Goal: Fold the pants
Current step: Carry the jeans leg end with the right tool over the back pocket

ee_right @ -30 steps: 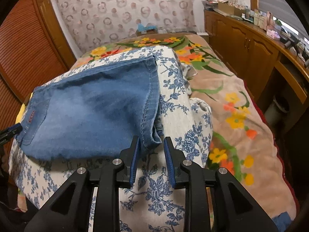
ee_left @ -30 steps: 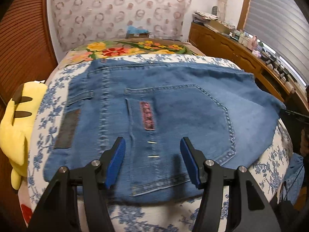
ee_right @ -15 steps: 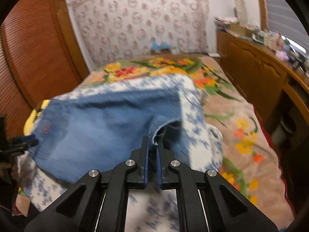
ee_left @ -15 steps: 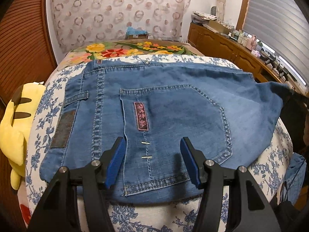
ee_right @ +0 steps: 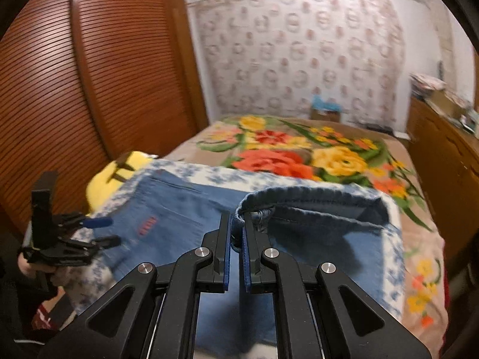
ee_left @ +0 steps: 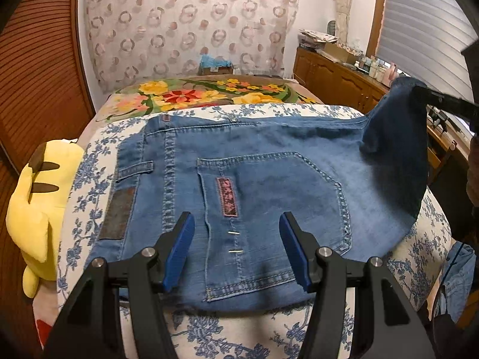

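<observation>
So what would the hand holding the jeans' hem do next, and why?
Probably carry the hem across toward the waistband. The right gripper is shut on the hem of the jeans, already lifted off the floral quilt, while the left gripper hovers open over the back pocket, holding nothing.

The right wrist view is motion-blurred; the pants (ee_right: 185,209) look smeared.

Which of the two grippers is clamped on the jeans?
The right gripper: its blue pads pinch the hem of the jeans and lift it. The left gripper hangs open above the back pocket.
</observation>
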Motion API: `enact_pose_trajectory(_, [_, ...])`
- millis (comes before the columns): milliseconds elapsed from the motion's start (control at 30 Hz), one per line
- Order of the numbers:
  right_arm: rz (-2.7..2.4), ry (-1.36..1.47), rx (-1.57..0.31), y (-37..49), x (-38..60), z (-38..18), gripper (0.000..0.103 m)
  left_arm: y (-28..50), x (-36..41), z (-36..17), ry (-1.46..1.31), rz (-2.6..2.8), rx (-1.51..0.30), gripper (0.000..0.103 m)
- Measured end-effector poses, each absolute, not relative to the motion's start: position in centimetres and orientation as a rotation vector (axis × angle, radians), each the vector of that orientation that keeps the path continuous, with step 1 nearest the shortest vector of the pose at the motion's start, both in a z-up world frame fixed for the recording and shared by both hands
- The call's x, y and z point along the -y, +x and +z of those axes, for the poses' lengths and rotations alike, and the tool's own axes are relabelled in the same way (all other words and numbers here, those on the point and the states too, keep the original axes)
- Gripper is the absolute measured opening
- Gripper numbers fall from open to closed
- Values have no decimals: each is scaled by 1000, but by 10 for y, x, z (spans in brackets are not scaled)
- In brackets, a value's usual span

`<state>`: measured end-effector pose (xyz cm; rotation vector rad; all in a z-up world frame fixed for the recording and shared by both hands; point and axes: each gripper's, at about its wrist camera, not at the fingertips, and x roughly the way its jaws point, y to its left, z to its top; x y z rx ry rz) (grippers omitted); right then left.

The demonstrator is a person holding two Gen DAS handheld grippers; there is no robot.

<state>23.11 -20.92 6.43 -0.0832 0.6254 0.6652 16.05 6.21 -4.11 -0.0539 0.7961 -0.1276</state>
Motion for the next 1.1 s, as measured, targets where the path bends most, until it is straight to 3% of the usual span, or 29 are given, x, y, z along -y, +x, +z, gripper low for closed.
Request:
enact_pose_trajectory(367, [895,-134,-589,221,119,84,4,151,-85,-43,-85,-76,-793,58])
enact_pose_trajectory(567, [918,-186,-684,226,88,52,5,149,-95,-51,-101,-60,-809,58])
enact_pose_trajectory(700, [887,-215,-738,230,86,37,24,152,-97,-53,-111,-63,-811,58])
enact_pose_trajectory(1100, [734,-195,-712,247,146,46,38,171,-60,-46,-93,-169,-797,58])
